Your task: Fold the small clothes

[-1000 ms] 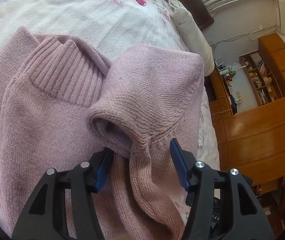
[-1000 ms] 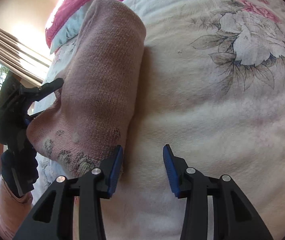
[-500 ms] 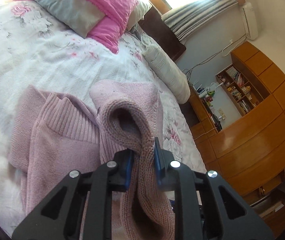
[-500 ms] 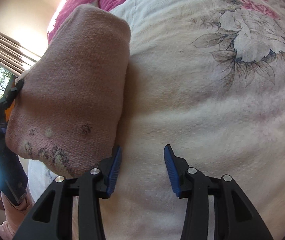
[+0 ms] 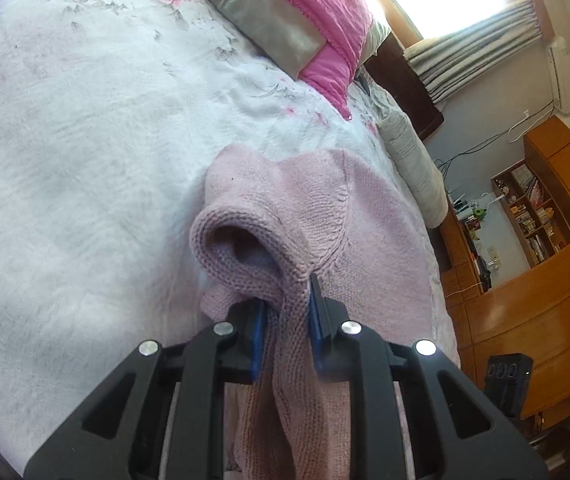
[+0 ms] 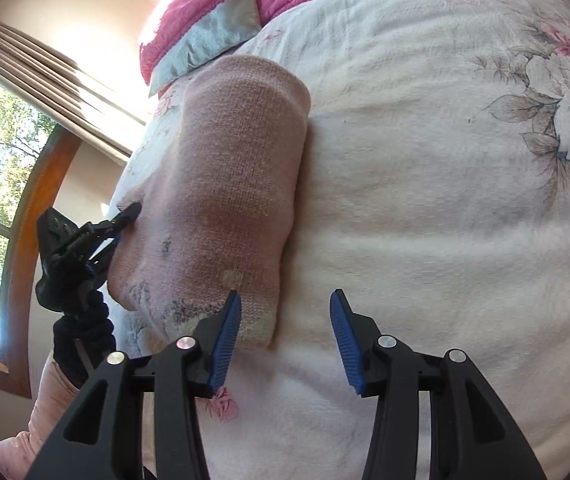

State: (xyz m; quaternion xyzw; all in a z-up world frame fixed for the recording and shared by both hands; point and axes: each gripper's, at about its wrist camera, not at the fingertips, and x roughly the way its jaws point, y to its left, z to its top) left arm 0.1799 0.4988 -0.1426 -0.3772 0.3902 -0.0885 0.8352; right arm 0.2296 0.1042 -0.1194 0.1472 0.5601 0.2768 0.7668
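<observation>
Left gripper (image 5: pixel 285 312) fingers clamped on a fold of the pink knit sweater (image 5: pixel 325 216), which lies folded on the floral bed cover (image 5: pixel 85 140). Right gripper (image 6: pixel 285 332) fingers spread, empty, beside the sweater's edge.

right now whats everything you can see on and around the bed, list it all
sweater: one, pale pink knit, folded on the bedspread, one edge pinched in the left tool
bedspread: one, white with pink and grey flowers, covering the bed
pillow: one, pink and grey, at the head of the bed
bolster: one, off-white, along the far edge of the bed
curtains: grey, pleated, at the window
wooden cabinets: orange-brown, with an open bookshelf, by the wall
air conditioner: one, white, high on the wall
left tool: black with blue pads, shut on the sweater
right tool: black with blue pads, open, over the bedspread beside the sweater
</observation>
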